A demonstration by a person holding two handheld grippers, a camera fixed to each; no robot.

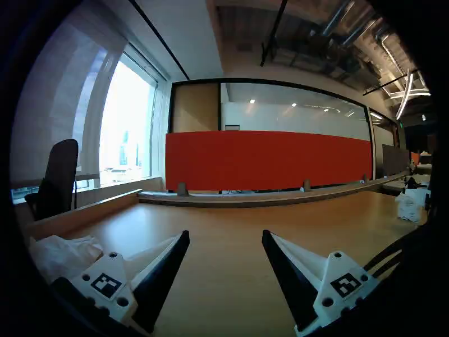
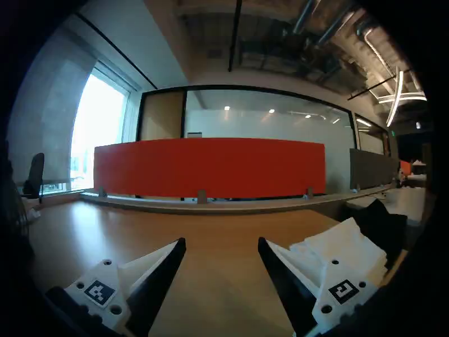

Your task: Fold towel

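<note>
A long wooden desk (image 1: 236, 213) runs across the lower half of the left gripper view, and its surface (image 2: 168, 224) shows again in the right gripper view, bare between the fingers of each tool. Along its far edge stands a red divider panel (image 1: 269, 160), upright and seen again in the right gripper view (image 2: 207, 167), with glass walling above it. A bright window (image 1: 126, 129) fills the left side of the room, and a black office chair (image 1: 56, 180) stands in front of it beyond the desk's left end. A stack of folded white towels (image 2: 342, 244) lies on the desk just behind the right gripper's right-hand finger, with a dark object (image 2: 387, 224) behind it. A crumpled white towel (image 1: 62, 255) lies on the desk beside the left gripper's left-hand finger. A small white heap (image 1: 409, 205) at the far right may be another cloth; it is too blurred to tell. The left gripper (image 1: 224, 232) hovers low over the desk with its fingers spread wide, holding nothing. The right gripper (image 2: 221, 240) is likewise spread apart and empty
</note>
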